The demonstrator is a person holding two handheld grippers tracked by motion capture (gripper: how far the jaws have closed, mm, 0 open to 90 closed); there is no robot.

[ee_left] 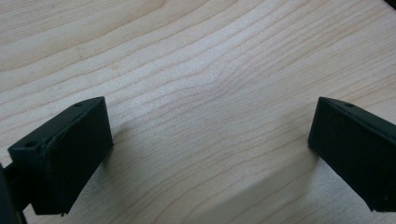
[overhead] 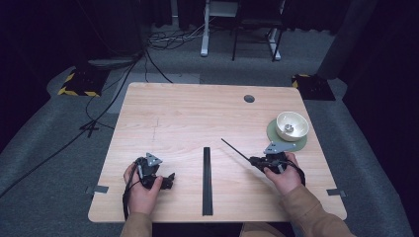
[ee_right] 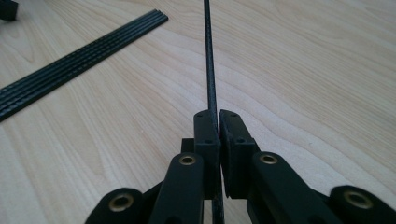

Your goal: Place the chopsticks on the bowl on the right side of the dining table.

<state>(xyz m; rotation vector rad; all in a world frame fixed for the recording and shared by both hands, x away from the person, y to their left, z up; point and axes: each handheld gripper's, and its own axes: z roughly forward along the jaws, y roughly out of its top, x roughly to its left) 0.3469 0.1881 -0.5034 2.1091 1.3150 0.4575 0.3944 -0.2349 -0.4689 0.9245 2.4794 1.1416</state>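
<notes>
My right gripper is shut on a thin black rod and holds it by one end at the right of the wooden table. The rod points up-left over the wood. In the right gripper view the rod runs straight ahead, pinched between the two pads of that gripper. At the table's middle a flat bundle of black rods lies lengthwise; it is at the upper left in the right gripper view. My left gripper rests at the front left, open, with bare wood between its jaws.
A white bowl sits on a green plate just beyond my right hand. A round cable hole is near the table's far edge. Cables and stands lie on the floor beyond.
</notes>
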